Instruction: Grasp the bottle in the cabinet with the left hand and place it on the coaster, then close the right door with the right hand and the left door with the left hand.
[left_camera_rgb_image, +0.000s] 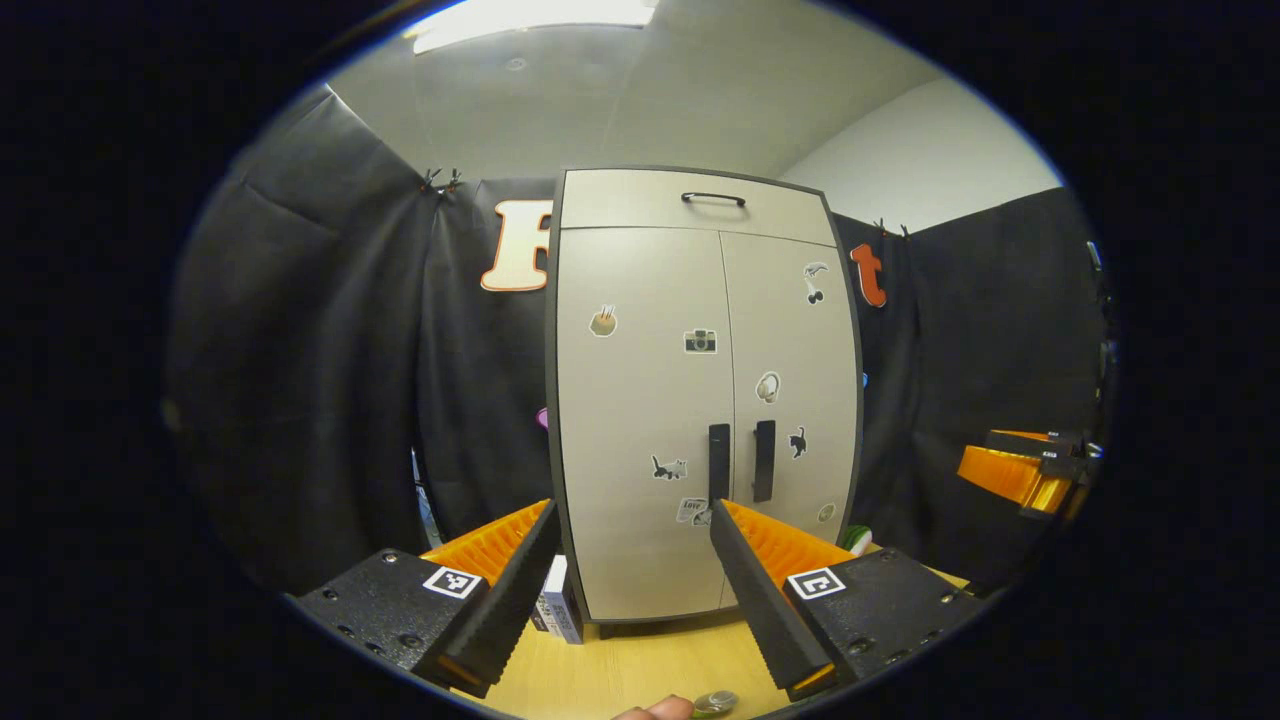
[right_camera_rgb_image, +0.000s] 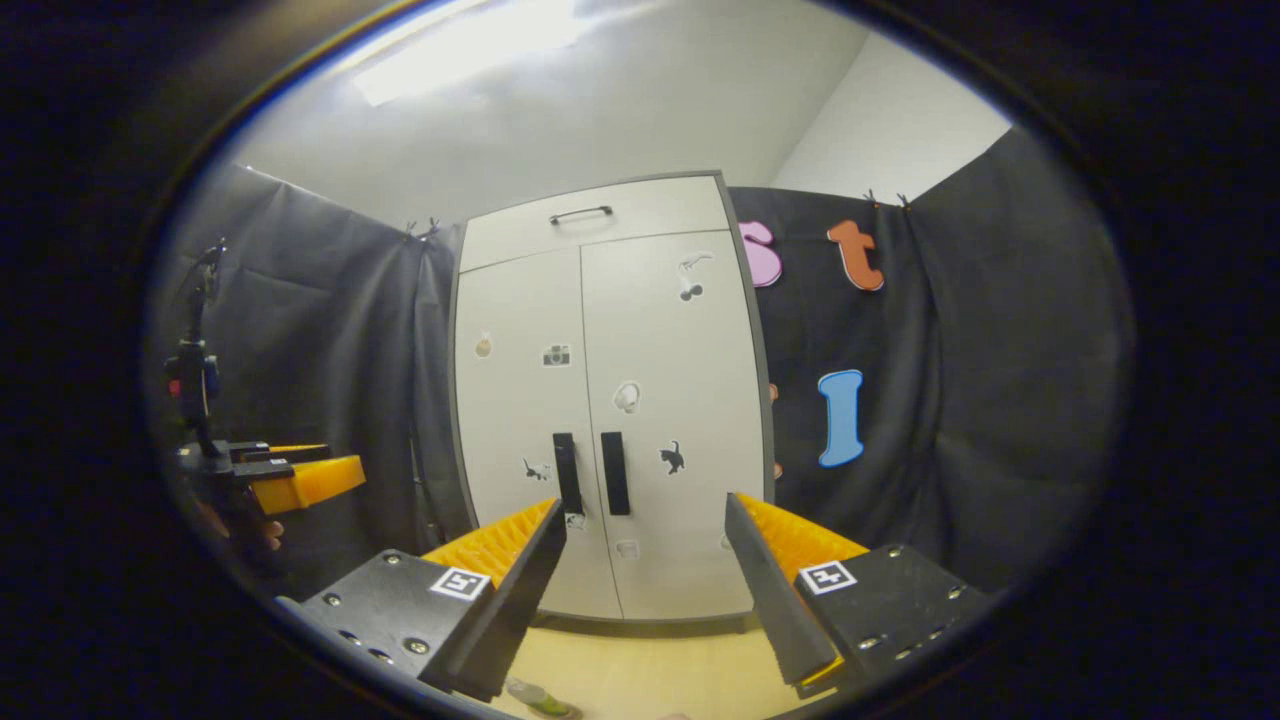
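The pale cabinet (left_camera_rgb_image: 640, 400) stands on the wooden table (left_camera_rgb_image: 640, 665) with both doors shut, and its two dark handles (left_camera_rgb_image: 740, 460) sit side by side. My left gripper (left_camera_rgb_image: 632, 515) hovers open in front of the left door with nothing between its fingers. In the right gripper view the same cabinet (right_camera_rgb_image: 610, 400) is straight ahead, and my right gripper (right_camera_rgb_image: 645, 505) is open and holds nothing. At the bottom edge a small greenish, shiny object (left_camera_rgb_image: 715, 703) rests on the table, perhaps the bottle's top, and a greenish object (right_camera_rgb_image: 540, 700) lies low in the right gripper view.
A small white box (left_camera_rgb_image: 560, 600) stands by the cabinet's left foot. The right gripper (left_camera_rgb_image: 1020, 470) hangs at the far right of the left gripper view; the left gripper (right_camera_rgb_image: 290, 475) with a hand shows at the left of the right gripper view. Black cloth surrounds the cabinet.
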